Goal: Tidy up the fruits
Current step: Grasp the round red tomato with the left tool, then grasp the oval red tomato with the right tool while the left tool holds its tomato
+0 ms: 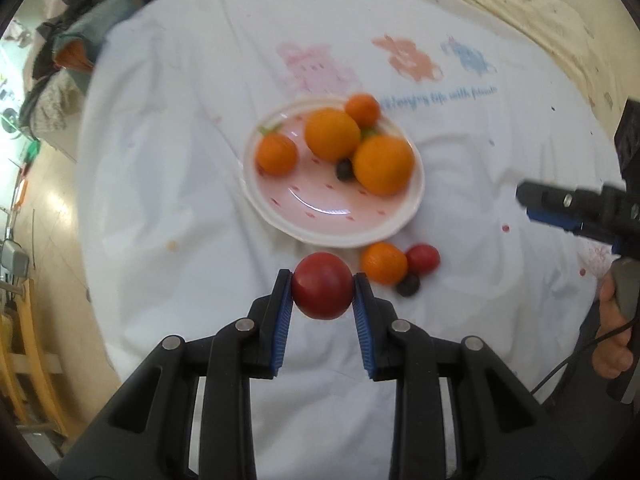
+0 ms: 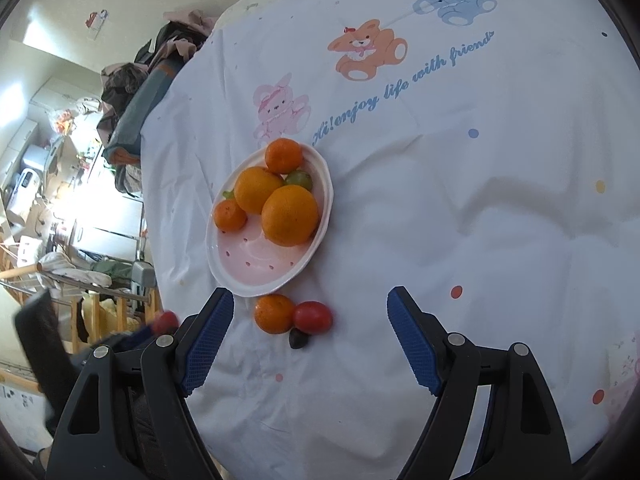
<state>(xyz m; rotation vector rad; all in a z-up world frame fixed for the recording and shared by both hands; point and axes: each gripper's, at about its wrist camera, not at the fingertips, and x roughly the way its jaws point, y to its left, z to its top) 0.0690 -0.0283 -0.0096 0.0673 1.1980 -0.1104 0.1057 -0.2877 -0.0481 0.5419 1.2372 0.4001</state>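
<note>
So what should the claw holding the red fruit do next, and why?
Probably carry it forward and set it on the plate. The left claw is shut on the red fruit, held just short of the plate's near rim. The near half of the plate looks bare, while oranges fill the far half. The right claw is open, holding nothing.

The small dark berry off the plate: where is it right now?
In the right wrist view the dark berry lies on the white cloth, just below the loose orange and red tomato, near the plate.
</note>
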